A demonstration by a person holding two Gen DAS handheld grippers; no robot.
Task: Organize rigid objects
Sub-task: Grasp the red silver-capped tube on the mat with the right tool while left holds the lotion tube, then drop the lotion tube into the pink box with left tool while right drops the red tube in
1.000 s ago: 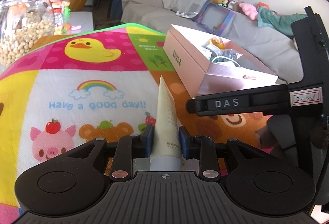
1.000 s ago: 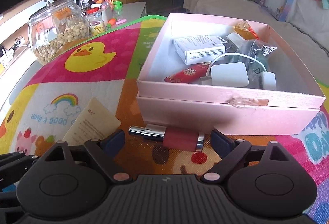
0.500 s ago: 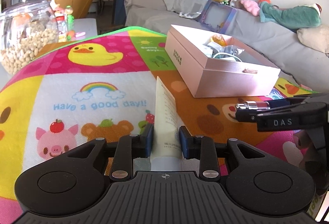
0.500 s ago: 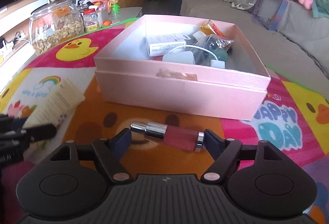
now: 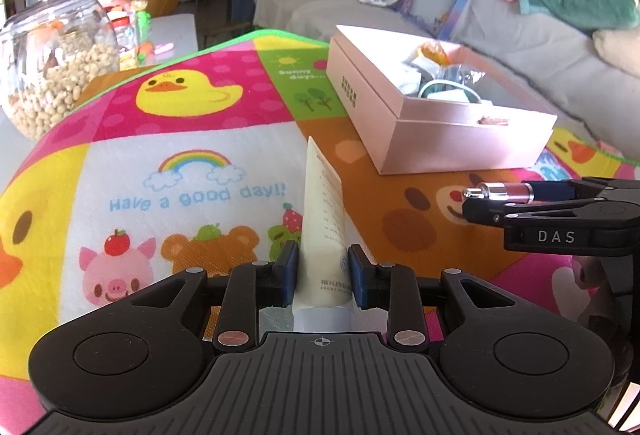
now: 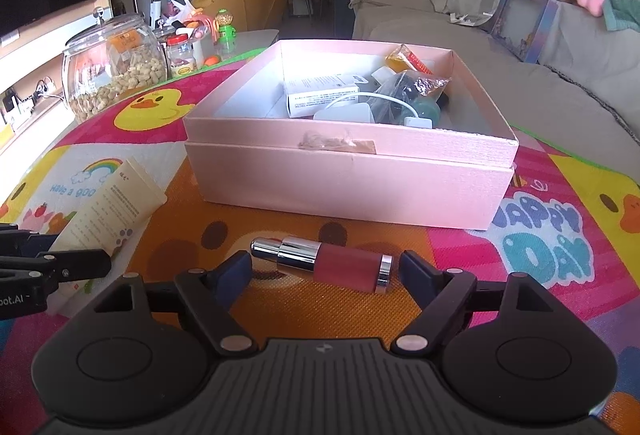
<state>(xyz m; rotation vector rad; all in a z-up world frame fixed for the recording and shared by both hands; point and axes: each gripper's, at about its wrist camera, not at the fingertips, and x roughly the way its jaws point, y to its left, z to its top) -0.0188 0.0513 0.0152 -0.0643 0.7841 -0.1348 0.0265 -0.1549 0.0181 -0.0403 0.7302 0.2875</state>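
left tool (image 5: 323, 272): pads clamped on cream tube (image 5: 322, 227), tube above mat (image 5: 192, 139) | right tool (image 6: 326, 274): jaws opening, red bottle (image 6: 320, 262) between, small gaps each end | pink box (image 6: 352, 179): open, beyond bottle, holds small items | jar (image 6: 114, 65): far left

matt pink bottle (image 6: 347, 267), shiny metal cap; woven mat (image 6: 344, 311).

There are two tongs, the left tongs (image 5: 323, 271) and the right tongs (image 6: 326, 269). One cream tube (image 5: 323, 219), one red dropper bottle (image 6: 320, 264), one open pink box (image 6: 348, 171), one large glass jar (image 6: 114, 65) of nuts and one patterned mat (image 5: 192, 139) show. The things inside the box overlap too much to count.
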